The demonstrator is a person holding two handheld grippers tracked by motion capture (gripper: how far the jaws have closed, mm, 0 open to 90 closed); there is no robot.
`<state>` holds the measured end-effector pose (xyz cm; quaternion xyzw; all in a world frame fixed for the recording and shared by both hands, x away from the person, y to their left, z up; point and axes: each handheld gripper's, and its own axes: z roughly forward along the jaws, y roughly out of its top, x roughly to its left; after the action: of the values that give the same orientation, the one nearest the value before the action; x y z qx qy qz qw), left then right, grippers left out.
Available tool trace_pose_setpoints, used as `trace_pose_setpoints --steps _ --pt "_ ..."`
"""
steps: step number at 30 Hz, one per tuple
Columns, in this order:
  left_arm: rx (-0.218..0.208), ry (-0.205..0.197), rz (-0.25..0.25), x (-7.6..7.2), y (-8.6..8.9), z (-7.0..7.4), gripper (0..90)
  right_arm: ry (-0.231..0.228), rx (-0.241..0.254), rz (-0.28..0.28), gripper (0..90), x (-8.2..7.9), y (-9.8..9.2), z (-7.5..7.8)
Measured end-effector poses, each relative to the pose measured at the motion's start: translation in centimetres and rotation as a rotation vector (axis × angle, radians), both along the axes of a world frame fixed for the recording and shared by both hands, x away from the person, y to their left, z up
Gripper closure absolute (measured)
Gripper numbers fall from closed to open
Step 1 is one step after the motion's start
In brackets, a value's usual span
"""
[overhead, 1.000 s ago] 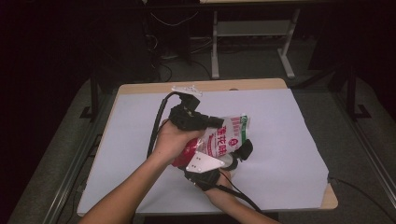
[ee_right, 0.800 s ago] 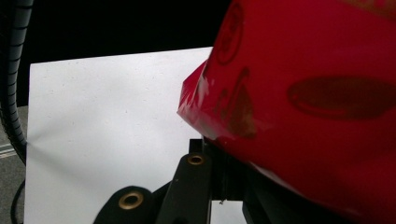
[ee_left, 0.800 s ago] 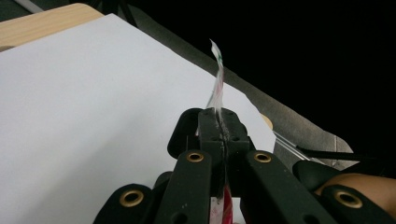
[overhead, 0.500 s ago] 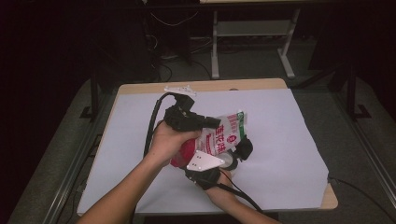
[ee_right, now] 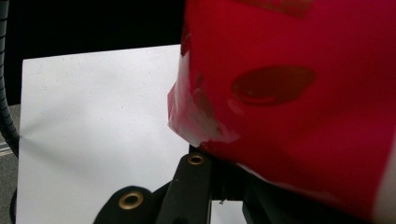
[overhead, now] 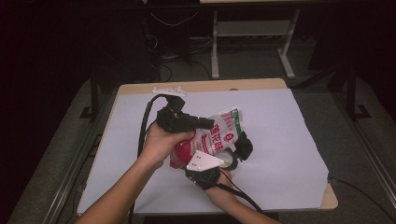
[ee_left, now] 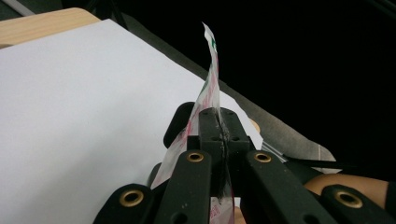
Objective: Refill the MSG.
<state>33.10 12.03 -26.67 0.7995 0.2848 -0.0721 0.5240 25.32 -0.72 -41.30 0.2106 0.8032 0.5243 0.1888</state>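
Observation:
A red and white plastic bag (overhead: 223, 133) with green trim and red print is held up over the middle of the table. My left gripper (overhead: 203, 124) comes in from the left and is shut on the bag's thin upper edge (ee_left: 210, 79); in the left gripper view the jaws (ee_left: 219, 123) pinch the film flat. My right gripper (overhead: 239, 150), with a grey plate on top, reaches in from below, shut on the bag's lower part. In the right gripper view the red bag (ee_right: 289, 93) lies over the jaw tips (ee_right: 219, 175) and hides them.
A white sheet (overhead: 280, 140) covers the wooden table (overhead: 261, 85). A thick black cable (overhead: 145, 123) loops left of the left hand. A pale round thing (overhead: 229, 162) sits under the bag. A metal stand (overhead: 252, 32) and cables are on the floor behind the table.
My left gripper has shifted slightly to the left, taking the bag's upper edge with it. The right gripper has stayed put.

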Motion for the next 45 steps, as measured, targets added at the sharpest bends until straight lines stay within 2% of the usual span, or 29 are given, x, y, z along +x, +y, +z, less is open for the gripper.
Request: trace_pose_setpoints --steps 11,25,36,38,45 --pt "-0.029 0.009 -0.021 -0.3 1.1 0.1 90.0 0.004 -0.007 -0.014 90.0 0.0 0.1 -0.1" --pt "-0.023 -0.008 -0.032 -0.4 1.8 0.3 90.0 -0.006 -0.018 -0.036 90.0 0.0 -0.2 -0.1" --pt "-0.046 -0.037 0.001 -0.3 3.3 0.5 90.0 -0.022 -0.03 -0.045 90.0 -0.1 -0.3 -0.1" --pt "-0.052 -0.048 0.016 -0.1 4.0 0.6 90.0 -0.019 -0.031 -0.042 89.9 -0.2 -0.3 -0.1" --pt "-0.065 -0.053 0.04 0.3 5.2 0.2 90.0 -0.006 -0.022 -0.039 90.0 -0.1 -0.4 -0.1"
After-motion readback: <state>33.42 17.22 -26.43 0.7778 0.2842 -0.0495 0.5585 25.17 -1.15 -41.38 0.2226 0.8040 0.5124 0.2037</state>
